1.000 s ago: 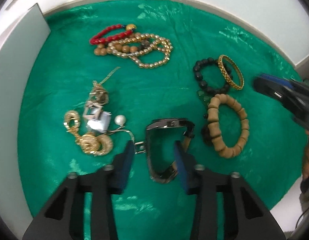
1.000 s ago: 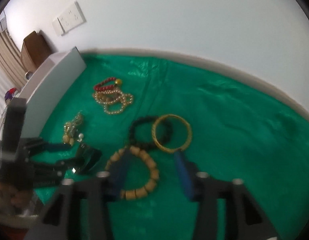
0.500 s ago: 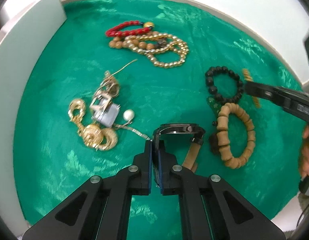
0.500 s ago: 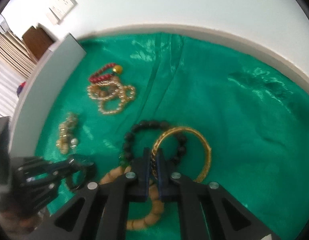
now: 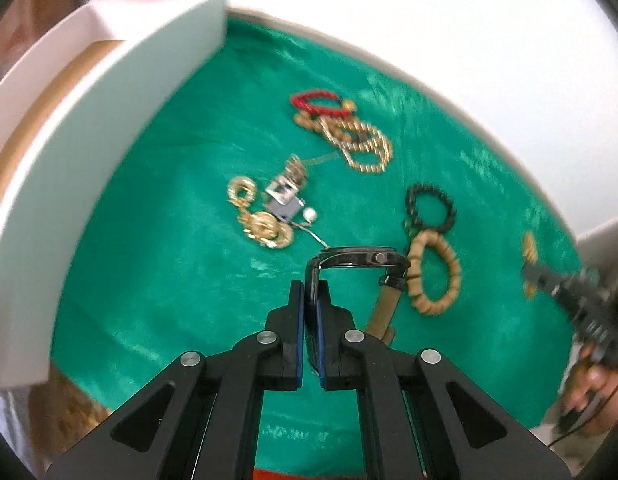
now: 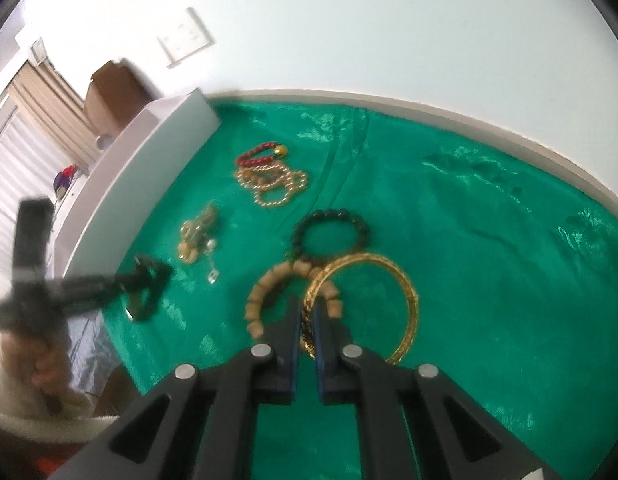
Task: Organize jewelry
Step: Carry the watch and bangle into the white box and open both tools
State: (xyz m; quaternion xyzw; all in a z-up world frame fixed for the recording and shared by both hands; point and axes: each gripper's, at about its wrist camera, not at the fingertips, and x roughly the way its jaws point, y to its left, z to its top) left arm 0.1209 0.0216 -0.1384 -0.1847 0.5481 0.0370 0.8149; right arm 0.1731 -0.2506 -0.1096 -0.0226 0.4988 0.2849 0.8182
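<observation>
1. Left wrist view: left tool (image 5: 310, 298) is clamped on the strap of the watch (image 5: 359, 260); the case sits at 12 o'clock from the tips, crown side on, and the loose brown strap end hangs toward 5 o'clock.
2. Watch long axis runs crosswise to the tool, so it looks lifted clear of the green cloth (image 5: 169, 220).
3. White box (image 5: 109, 92) wall lies at 10 o'clock from the left tool; my guess is that's the drop target, and the left hand is nearer to it.
4. Right wrist view: right tool (image 6: 307, 322) is clamped on the near rim of the gold bangle (image 6: 405, 292); the ring opens out toward 1 o'clock.
5. Wooden bead bracelet (image 6: 265, 292) lies just at 11 o'clock of the right tips, overlapped by the bangle; snag risk on lift.
6. Black bead bracelet (image 6: 329, 232) is at 12 o'clock, apart from the bangle.
</observation>
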